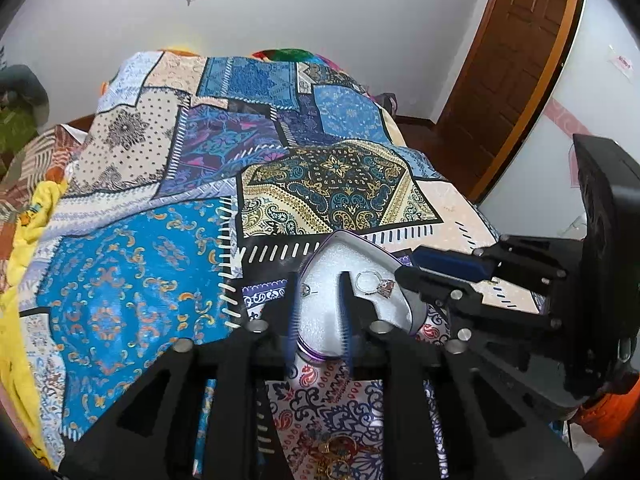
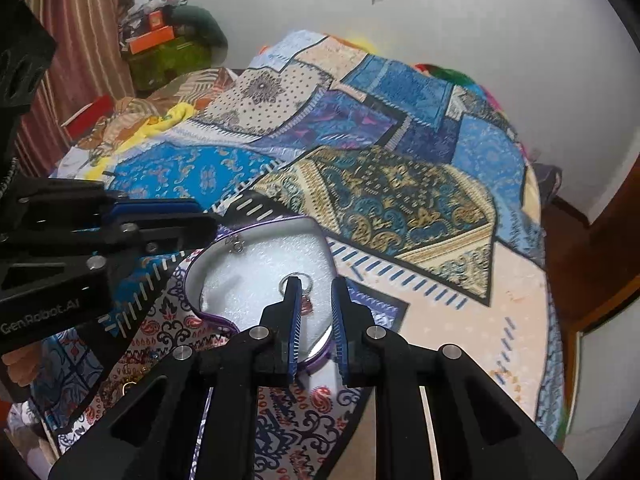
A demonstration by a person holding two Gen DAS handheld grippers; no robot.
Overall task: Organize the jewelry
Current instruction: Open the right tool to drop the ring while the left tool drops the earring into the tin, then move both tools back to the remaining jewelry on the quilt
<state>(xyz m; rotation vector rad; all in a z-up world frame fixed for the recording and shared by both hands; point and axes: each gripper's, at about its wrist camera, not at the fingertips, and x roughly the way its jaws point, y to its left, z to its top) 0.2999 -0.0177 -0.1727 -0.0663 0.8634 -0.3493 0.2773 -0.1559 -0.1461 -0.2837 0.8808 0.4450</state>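
Patchwork bedspread (image 2: 400, 184); "GenRobot.AI" on left gripper (image 2: 208, 220).

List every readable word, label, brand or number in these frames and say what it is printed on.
"Gen Robot.AI": on the black body of the left gripper, seen at the left edge of the right wrist view.
Pink paper on the wall: too blurred to read.
Orange boxes on the far shelf: print too small.

Black plastic left gripper (image 1: 320, 300), right gripper (image 2: 316, 300), blue ribbed pads, silver screws, white "GenRobot.AI" txt
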